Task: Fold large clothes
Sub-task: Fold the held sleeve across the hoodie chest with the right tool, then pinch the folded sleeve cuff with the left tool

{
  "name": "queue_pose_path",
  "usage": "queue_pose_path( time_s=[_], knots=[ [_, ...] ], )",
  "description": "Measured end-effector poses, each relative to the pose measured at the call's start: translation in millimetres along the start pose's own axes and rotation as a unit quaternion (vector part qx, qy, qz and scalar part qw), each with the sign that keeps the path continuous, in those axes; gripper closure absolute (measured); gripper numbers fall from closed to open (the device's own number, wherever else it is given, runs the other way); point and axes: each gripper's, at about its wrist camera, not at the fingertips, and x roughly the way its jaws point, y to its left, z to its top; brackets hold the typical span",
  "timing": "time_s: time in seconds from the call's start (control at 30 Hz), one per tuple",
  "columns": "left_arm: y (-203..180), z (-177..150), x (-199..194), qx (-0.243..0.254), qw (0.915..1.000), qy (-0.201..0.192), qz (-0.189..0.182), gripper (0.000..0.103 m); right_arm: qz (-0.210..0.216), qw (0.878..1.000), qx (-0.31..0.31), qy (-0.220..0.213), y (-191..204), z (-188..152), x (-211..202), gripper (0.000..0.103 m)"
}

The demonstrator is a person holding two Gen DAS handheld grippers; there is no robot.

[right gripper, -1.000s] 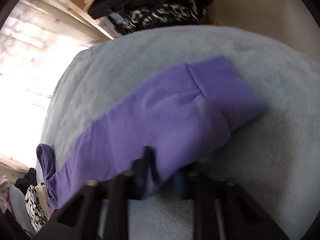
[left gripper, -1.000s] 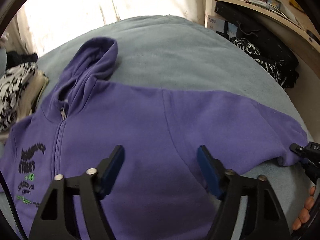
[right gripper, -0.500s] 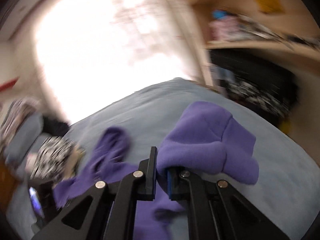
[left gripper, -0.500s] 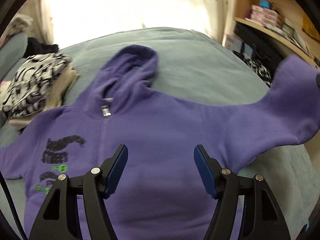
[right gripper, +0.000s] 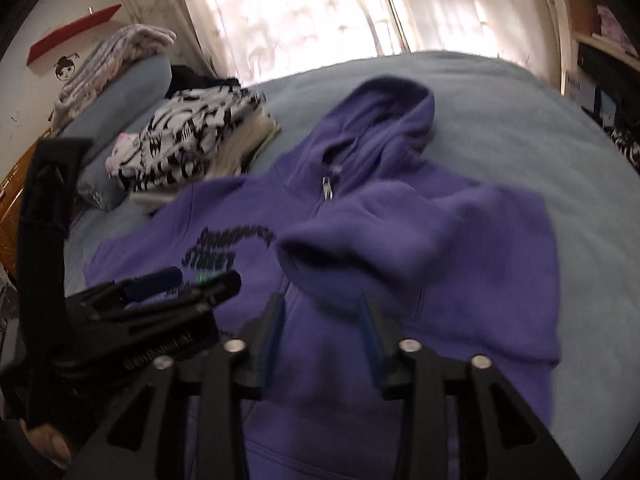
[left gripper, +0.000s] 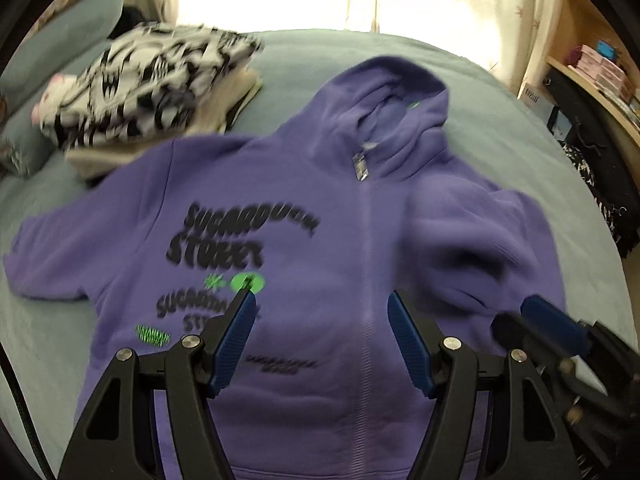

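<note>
Purple hoodie [left gripper: 312, 240] lies flat, front up, on my bed [left gripper: 500, 112], hood at 12 o'clock, one sleeve [right gripper: 400, 240] folded across its chest. Left gripper [left gripper: 320, 344] fingers wide, empty. Right gripper [right gripper: 320, 332] fingers opening, nothing pinched between them.

So there's a grey-blue bed cover [left gripper: 500, 128] spread over the whole bed. Off on the left sits a stack of folded clothes [left gripper: 160, 92] with a black-and-white patterned piece on top and cream ones under it. Behind that there's a grey-blue pillow [right gripper: 120, 96] with a striped blanket [right gripper: 116, 60] on it. Pale flowery curtains [right gripper: 320, 12] glow with daylight. On the right, a wooden shelf [left gripper: 592, 80] holds pink boxes [left gripper: 600, 68], with dark clothes [left gripper: 600, 168] piled below.
</note>
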Motion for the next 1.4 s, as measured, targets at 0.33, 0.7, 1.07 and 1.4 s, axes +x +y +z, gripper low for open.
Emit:
queue_pose_path(
  time_s=[0.33,0.7,1.07,1.4],
  knots=[
    [8.5,-6.9,21.5,0.001,0.9987,0.025,-0.043,0.036,0.018,0.998,0.058,0.013,-9.8,-22.4,-13.4,0.056],
    [27.7,39.5,76.7,0.001,0.9956,0.057,-0.074,0.036,-0.006,0.997,0.077,0.007,-33.8,-32.6,-28.5,0.056],
    [55.4,69.8,119.2,-0.039,0.9934,0.077,-0.076,0.035,-0.021,0.994,0.103,0.015,-58.1,-36.1,-13.2,0.056],
    [-0.1,78.8,66.4,0.048,0.9978,-0.016,-0.043,0.092,-0.052,0.99,0.131,0.003,-74.5,-31.7,-26.6,0.056]
  ],
)
